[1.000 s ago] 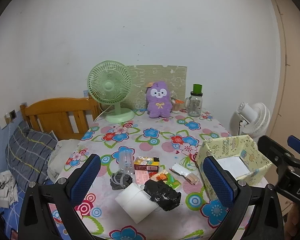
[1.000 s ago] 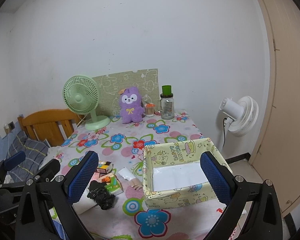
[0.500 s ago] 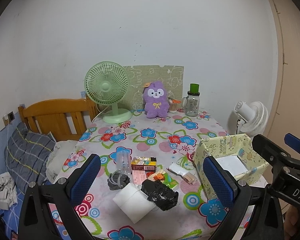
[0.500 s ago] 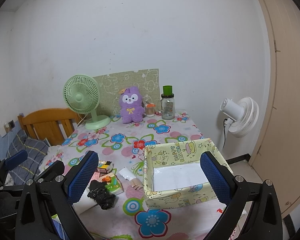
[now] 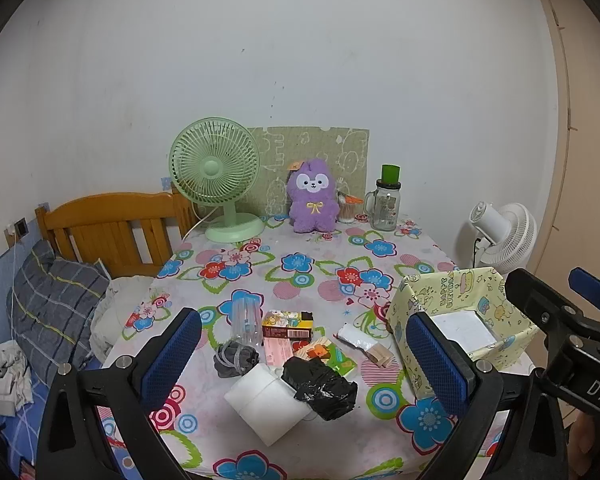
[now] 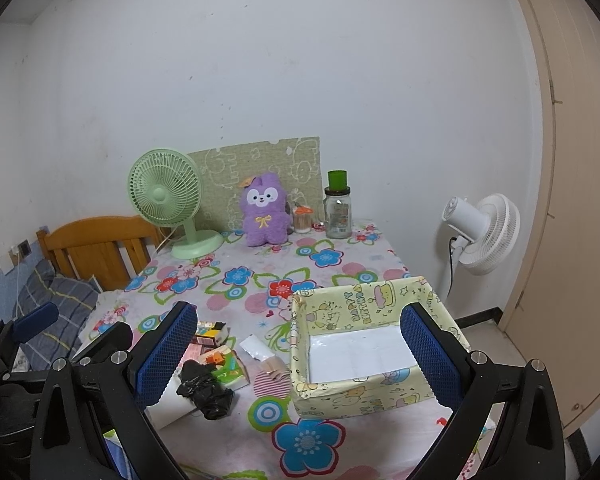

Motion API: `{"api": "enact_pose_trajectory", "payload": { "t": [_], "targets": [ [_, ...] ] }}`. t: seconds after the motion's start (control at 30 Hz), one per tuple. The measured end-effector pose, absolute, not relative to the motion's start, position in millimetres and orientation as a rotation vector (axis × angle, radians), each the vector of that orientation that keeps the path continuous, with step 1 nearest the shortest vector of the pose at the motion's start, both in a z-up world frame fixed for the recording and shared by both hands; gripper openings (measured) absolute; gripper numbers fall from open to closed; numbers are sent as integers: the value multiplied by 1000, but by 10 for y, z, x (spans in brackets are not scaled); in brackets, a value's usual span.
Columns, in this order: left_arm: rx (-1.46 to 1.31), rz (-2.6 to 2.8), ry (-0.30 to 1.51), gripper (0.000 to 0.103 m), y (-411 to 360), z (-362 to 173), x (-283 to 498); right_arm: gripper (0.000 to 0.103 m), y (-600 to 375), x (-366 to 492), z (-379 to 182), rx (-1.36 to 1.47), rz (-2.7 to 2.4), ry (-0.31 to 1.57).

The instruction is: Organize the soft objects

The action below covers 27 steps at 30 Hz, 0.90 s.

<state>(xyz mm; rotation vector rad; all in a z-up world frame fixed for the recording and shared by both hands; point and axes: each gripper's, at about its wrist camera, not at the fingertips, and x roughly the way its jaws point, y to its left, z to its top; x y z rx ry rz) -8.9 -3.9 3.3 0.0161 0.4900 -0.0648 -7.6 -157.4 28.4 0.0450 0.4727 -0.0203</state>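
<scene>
A pile of small things lies at the table's near left: a crumpled black plastic bag [image 5: 320, 386] [image 6: 204, 386], a white pack [image 5: 268, 404], a grey bundle [image 5: 236, 358], a clear pouch [image 5: 246, 318], a small printed carton [image 5: 287, 324] and several packets. A yellow printed box [image 5: 460, 320] [image 6: 372, 360] stands open at the near right, with only a white liner inside. A purple plush toy [image 5: 313, 196] [image 6: 265, 210] sits at the back. My left gripper [image 5: 304, 364] is open above the pile. My right gripper [image 6: 300, 360] is open in front of the box.
A green desk fan [image 5: 216, 176], a glass jar with a green lid [image 5: 387, 204] and a green board stand at the back of the flowered table [image 5: 312, 276]. A wooden bed head [image 5: 108, 228] and pillows are on the left, a white floor fan [image 6: 480, 232] on the right.
Both grippers have pulled back and risen a little, so the table looks slightly farther. Nothing on the table has moved.
</scene>
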Motion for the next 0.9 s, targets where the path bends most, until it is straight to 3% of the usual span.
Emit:
{"api": "enact_pose_trajectory", "payload": {
  "t": [0.9],
  "targets": [
    [8, -47, 567, 99, 145, -315, 314, 103, -1333, 355, -121, 65, -12, 537]
  ]
}}
